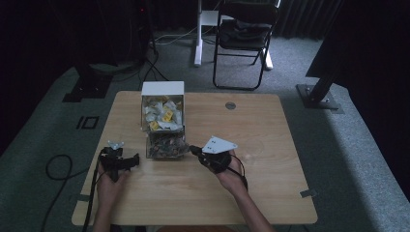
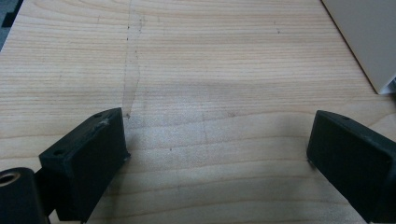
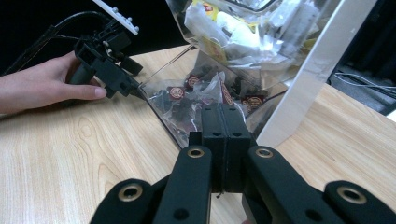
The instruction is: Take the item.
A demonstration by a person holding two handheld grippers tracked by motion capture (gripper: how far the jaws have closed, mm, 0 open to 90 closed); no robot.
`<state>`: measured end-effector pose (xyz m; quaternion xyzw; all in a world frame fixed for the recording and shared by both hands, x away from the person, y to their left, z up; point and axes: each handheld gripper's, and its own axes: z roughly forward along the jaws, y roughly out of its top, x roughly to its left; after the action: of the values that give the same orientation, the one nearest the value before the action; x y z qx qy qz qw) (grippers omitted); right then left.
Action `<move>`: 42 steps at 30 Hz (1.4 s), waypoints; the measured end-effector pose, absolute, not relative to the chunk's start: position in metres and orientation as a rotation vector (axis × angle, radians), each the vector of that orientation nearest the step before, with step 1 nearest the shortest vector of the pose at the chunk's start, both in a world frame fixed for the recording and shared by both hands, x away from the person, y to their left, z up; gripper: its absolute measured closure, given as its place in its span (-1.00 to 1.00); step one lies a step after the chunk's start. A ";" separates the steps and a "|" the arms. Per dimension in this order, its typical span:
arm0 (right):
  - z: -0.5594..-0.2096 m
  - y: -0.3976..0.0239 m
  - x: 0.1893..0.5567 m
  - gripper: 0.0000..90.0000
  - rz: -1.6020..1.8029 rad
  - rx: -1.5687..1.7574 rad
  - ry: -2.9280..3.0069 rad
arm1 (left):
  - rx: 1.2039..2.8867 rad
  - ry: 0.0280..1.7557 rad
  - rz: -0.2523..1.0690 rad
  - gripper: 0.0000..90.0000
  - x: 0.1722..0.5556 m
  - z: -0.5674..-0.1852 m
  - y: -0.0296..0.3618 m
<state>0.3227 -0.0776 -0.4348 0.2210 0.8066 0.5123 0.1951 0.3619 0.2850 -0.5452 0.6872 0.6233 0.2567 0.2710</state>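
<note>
I am working over a pale wooden table (image 1: 270, 193) with visible grain, standing on grey carpet (image 1: 348, 145) in a dim room; a black folding chair (image 1: 244, 38) and a white post (image 1: 198, 34) stand beyond the far edge, dark stand bases sit on the floor at either side, and a cable (image 1: 58, 169) loops on the carpet to my left. On the table's far-left half stands a two-tier clear dispenser box (image 1: 163, 123) with white side walls: the upper bin holds white and yellow sachets (image 1: 162, 116), the lower open tray holds dark sachets with red round labels (image 3: 212, 91). My right gripper (image 3: 225, 128) has its jaws pressed flat together with nothing between them, and its tips sit right at the front lip of the lower tray; whether they touch the clear wall I cannot tell. In the high view it lies just right of the box, its grey plate (image 1: 218, 144) on top. My left gripper (image 2: 215, 149) has its jaws spread wide with only bare wood between them, and it rests low on the table just left of the box, whose white wall shows at that view's upper right corner. The right half of the table and the near strip by the person's forearms are open wood; a small round grommet (image 1: 230, 105) sits near the far edge, and a bit of tape (image 1: 308, 193) marks the near right corner.
</note>
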 end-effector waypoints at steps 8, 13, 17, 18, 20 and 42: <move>-0.432 -0.087 0.321 1.00 1.434 0.635 2.240 | 1.851 1.679 0.692 -0.88 0.362 -0.545 0.285; -0.430 -0.092 0.321 1.00 1.434 0.650 2.227 | 1.851 1.679 0.692 -0.88 0.362 -0.545 0.285; -0.429 -0.096 0.321 1.00 1.446 0.659 2.228 | 1.851 1.679 0.691 -0.88 0.362 -0.545 0.285; -0.429 -0.097 0.320 1.00 1.445 0.660 2.226 | 1.851 1.679 0.692 -0.88 0.362 -0.545 0.285; -0.429 -0.098 0.320 1.00 1.442 0.662 2.223 | 1.851 1.679 0.691 -0.88 0.362 -0.545 0.285; -0.431 -0.126 0.314 1.00 1.414 0.717 2.183 | 1.851 1.679 0.692 -0.88 0.362 -0.545 0.285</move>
<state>0.3141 -0.1255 -0.4309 0.2593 0.7893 0.5112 0.2200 0.3620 0.2850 -0.5452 0.6871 0.6232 0.2568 0.2711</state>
